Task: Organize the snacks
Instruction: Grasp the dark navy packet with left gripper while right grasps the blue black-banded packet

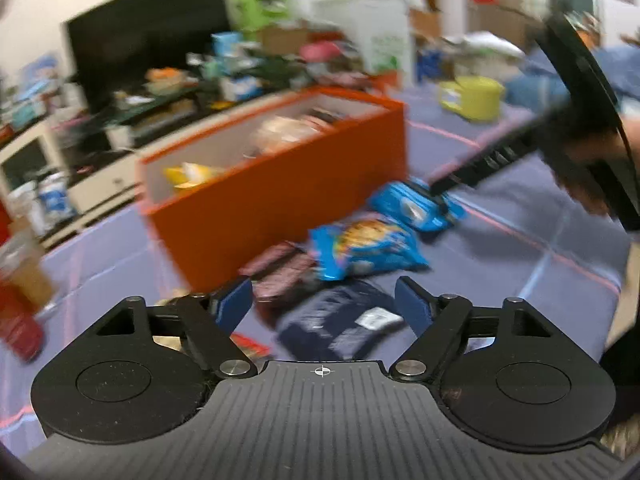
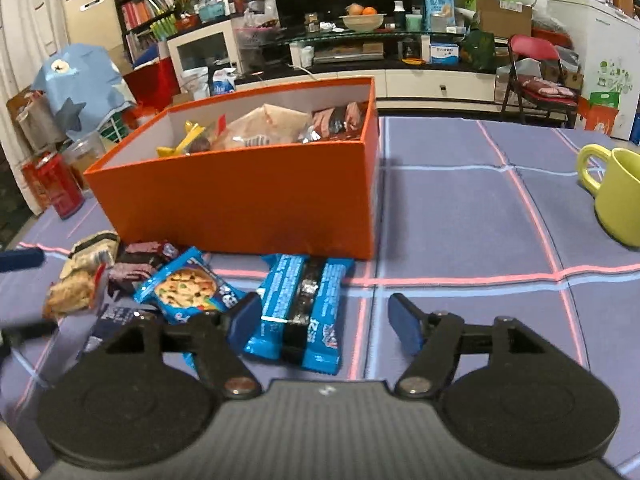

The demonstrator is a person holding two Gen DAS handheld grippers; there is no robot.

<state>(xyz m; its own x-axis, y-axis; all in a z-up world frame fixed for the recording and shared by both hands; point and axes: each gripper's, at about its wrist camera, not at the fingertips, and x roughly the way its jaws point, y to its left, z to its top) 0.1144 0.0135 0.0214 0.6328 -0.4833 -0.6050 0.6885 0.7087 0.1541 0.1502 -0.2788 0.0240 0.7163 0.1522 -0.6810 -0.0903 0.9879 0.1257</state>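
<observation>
Mostly unreadable print on blue packet (image 2: 298, 312) (blurred)

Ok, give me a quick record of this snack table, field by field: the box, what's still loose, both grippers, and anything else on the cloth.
container: orange box, lid off, snacks already inside
loose snacks: blue biscuit pack, cookie packet, dark red wrappers, beige packet, dark navy packet, all on the cloth in front of the box
left gripper: open, nothing between the pads, above the navy packet
right gripper: open, empty, over the blue biscuit pack
other items: yellow-green mug to the right, red can left of the box
surface: purple checked tablecloth
</observation>
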